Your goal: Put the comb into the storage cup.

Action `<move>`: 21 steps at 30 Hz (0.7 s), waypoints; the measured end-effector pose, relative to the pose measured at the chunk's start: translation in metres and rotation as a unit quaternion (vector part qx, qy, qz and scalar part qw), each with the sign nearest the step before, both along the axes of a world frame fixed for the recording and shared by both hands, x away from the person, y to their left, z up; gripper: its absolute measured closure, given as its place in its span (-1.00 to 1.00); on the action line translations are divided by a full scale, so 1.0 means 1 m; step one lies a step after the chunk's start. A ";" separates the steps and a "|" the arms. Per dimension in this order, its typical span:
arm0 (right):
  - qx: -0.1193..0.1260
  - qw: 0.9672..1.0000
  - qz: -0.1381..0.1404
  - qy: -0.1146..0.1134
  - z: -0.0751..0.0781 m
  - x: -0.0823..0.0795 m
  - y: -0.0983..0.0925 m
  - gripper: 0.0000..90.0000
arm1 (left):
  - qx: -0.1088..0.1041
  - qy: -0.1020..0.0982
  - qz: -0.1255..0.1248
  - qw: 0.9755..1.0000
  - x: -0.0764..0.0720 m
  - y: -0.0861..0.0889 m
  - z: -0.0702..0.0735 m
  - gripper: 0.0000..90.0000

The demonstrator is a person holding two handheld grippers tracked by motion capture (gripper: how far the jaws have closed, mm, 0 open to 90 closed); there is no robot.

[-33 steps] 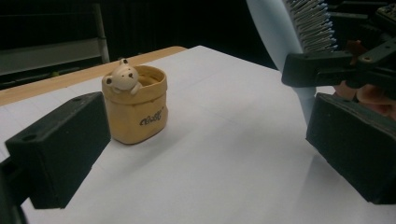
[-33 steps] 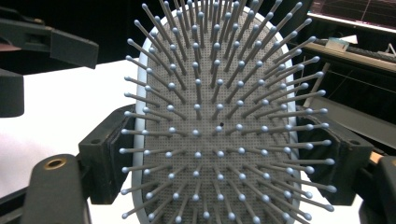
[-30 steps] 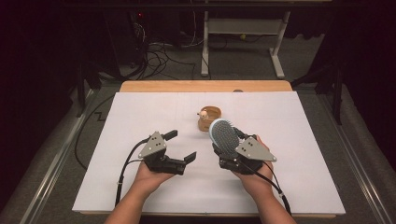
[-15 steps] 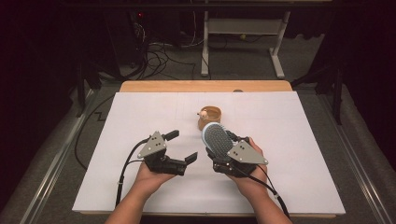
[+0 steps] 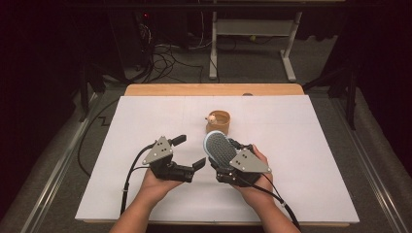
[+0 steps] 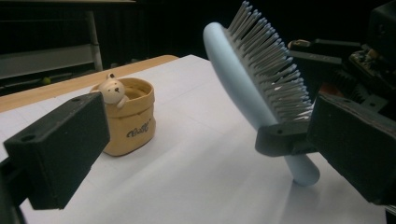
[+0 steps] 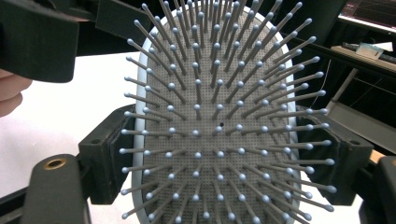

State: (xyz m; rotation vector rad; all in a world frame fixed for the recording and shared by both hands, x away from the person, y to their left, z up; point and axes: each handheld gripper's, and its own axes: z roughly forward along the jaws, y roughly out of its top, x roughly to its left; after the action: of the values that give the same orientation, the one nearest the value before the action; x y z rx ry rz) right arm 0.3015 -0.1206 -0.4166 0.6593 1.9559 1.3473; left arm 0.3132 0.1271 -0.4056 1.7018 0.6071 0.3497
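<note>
hairbrush stands tilted in the right gripper, near the middle of the surface and a little toward its near edge. its fingers close on the two long edges of the pale blue head, bristles facing back along that gripper. in the left gripper view the handle points down, its tip at or just above the white surface; i cannot tell if it touches. so the long axis runs steeply, head up and leaning toward the far edge.

the left gripper sits just beside it, on the brush's left, its fingers spread wide and holding nothing. it is the nearer free one, and the brush back faces it, so a hand-over would likely come from that side.

a small yellow cup with a bear figure on its rim stands just beyond the brush, toward the far edge.
</note>
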 end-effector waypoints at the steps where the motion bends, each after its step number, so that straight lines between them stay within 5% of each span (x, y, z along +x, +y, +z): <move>1: 0.000 1.000 0.001 -0.001 0.000 0.000 0.001 -0.54 | 0.000 0.000 0.000 1.000 0.000 0.000 0.000 -1.00; 21: -0.018 1.000 0.024 -0.007 -0.007 -0.007 0.018 -0.54 | -0.008 0.001 -0.009 1.000 -0.003 -0.003 0.006 -0.99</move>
State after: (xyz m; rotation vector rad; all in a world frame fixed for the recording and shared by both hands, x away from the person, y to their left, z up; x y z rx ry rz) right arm 0.2948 -0.1029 -0.4240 0.5874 1.9927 1.3380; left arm 0.3100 0.1239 -0.3992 1.6920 0.5939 0.3294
